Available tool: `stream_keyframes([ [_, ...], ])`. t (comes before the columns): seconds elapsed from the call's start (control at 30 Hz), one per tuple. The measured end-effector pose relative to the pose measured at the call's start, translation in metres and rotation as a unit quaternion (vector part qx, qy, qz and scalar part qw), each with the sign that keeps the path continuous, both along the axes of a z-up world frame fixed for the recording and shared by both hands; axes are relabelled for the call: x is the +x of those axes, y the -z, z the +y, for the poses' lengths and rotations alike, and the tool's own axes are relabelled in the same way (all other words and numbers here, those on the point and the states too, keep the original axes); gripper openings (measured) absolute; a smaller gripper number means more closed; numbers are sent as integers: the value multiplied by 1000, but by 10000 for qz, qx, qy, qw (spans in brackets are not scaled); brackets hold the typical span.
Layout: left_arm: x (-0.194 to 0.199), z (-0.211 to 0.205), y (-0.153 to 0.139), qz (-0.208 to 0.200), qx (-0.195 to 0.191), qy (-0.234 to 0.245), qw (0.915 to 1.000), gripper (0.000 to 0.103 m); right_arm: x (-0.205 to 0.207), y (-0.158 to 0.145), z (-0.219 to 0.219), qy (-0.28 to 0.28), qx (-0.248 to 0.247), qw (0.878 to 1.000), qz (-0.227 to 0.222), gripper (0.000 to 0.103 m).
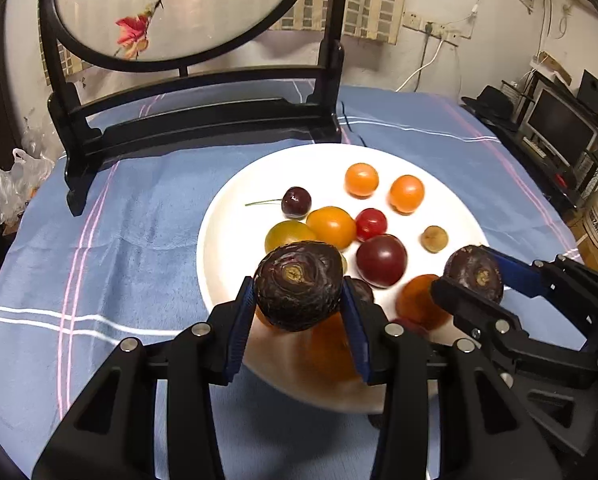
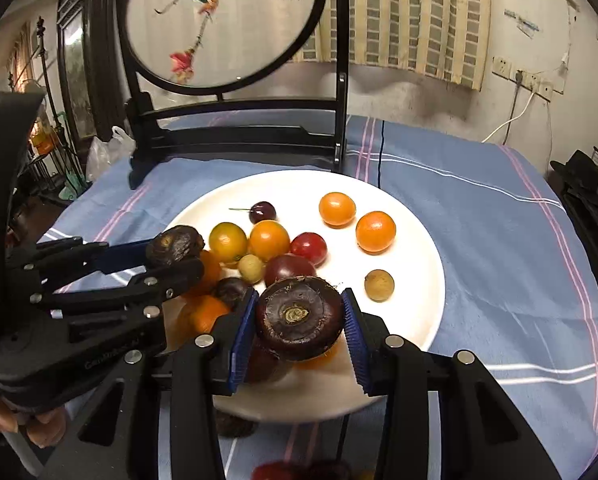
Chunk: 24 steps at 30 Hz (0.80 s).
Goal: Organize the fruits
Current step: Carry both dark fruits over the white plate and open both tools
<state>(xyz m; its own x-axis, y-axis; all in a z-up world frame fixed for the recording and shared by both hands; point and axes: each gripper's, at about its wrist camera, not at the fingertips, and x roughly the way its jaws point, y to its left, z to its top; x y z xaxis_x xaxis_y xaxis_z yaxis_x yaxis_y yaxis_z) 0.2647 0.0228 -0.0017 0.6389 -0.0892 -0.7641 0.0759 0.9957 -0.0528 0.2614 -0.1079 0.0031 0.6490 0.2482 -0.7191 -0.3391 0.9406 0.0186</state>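
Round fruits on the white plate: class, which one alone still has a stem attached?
The dark red cherry at the plate's far left. A thin green stem sticks out from it toward the left; the orange, yellow and red fruits around it show none.

**Background furnishings**

Blue striped tablecloth (image 1: pixel 147 240). Round embroidered screen (image 2: pixel 223 20) in a black stand (image 1: pixel 203 120) at the table's far side. Checked curtain (image 2: pixel 415 16), wall sockets (image 2: pixel 527 78), monitor (image 1: pixel 559 128), plastic bag (image 1: pixel 23 180).
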Motion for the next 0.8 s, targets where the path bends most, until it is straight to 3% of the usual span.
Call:
stream_keyframes([
  [0.07, 3, -2, 3, -23, 108, -33, 9999, 42, 6, 5, 3, -17, -116, 9999, 51, 44],
  [0.13, 2, -2, 1, -136, 152, -183, 9996, 44, 7, 6, 2, 47, -307, 9995, -86, 54],
  [0.2, -8, 5, -6, -329, -113, -426, 9985, 54, 3, 2, -5, 130, -289, 9992, -244, 64],
  [0.27, -21, 9, -14, -530, -451, -557, 9960, 78, -2, -1, -16, 150, -59, 9996, -232, 65],
  [0.43, -52, -1, -29, -671, -578, -442, 9951, 79, -27, -13, -46, 169, 430, 9988, -161, 69],
  [0.63, -88, -12, -38, -736, -446, -280, 9959, 83, -65, -20, -83, 344, 535, 9978, -169, 71],
  [0.8, -118, -21, -28, -669, -365, -196, 9969, 88, -96, -5, -101, 342, 378, 9987, 49, 71],
])
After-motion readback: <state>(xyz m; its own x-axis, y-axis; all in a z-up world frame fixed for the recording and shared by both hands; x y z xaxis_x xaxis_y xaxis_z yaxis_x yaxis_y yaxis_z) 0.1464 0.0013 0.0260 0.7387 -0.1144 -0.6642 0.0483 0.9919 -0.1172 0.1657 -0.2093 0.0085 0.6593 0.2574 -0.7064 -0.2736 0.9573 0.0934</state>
